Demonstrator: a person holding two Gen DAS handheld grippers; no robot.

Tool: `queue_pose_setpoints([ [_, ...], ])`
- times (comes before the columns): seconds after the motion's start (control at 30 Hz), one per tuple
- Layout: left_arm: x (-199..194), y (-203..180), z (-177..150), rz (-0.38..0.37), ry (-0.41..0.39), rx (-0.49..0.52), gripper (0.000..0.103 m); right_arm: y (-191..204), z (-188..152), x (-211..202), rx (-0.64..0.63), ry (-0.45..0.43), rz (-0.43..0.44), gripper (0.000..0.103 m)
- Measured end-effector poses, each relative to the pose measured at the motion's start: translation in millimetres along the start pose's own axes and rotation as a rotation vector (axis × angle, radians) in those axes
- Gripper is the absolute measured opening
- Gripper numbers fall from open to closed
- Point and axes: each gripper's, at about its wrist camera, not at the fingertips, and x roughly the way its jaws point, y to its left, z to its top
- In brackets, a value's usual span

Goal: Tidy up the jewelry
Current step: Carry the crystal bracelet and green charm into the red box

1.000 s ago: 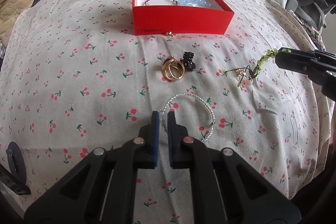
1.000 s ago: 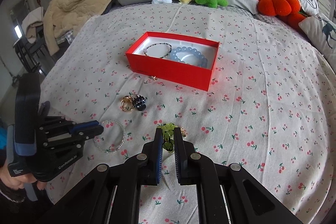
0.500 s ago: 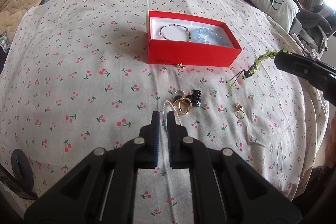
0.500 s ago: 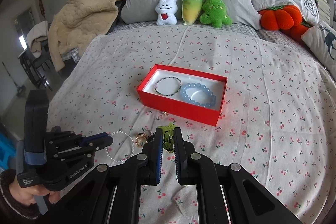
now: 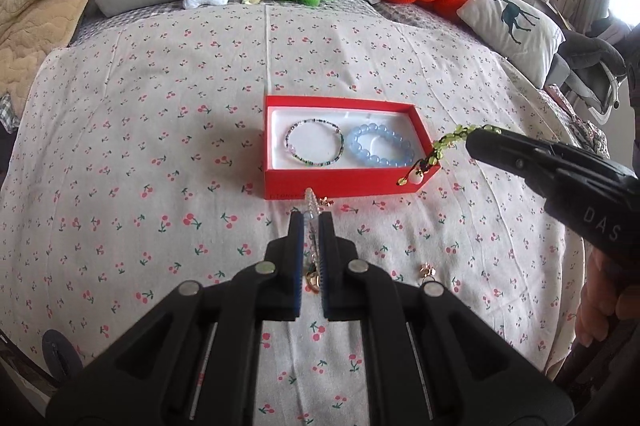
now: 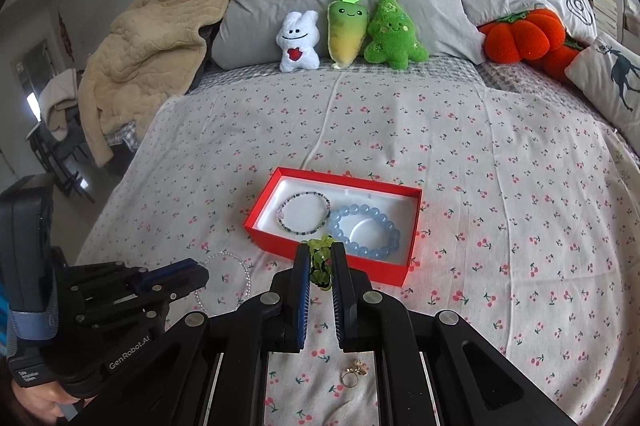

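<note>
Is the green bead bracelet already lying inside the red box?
No: the green bead bracelet dangles from the right gripper beside the red box, not inside.

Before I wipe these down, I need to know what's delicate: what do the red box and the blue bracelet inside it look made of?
The red box looks like matte cardboard with a white, moulded liner, probably plastic or foam. The blue bracelet has round, translucent, glossy beads, glass or polished stone; I cannot tell which.

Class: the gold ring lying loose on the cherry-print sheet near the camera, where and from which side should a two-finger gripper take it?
Probably from straight above, pinching the thin band of the gold ring across its sides, away from the ornament. It lies flat on the sheet, so only the band's edge offers a pinch.
</note>
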Motion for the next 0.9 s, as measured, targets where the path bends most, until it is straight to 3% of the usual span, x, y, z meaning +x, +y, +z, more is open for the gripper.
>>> queue_pose_setpoints([
  [0.43,17,-12,48,-0.029,-0.036,0.008,0.008,-28,20,28,0.073,-0.034,-0.029,0.01],
  [0.77,55,-8,73,-0.188,-0.024,-0.08,0.008,-47,27,38,0.12,-0.044,-0.056,0.01],
  [0.9,76,2,70,-0.186,0.015,-0.111,0.008,-50,28,42,0.129,-0.04,-0.058,0.01],
])
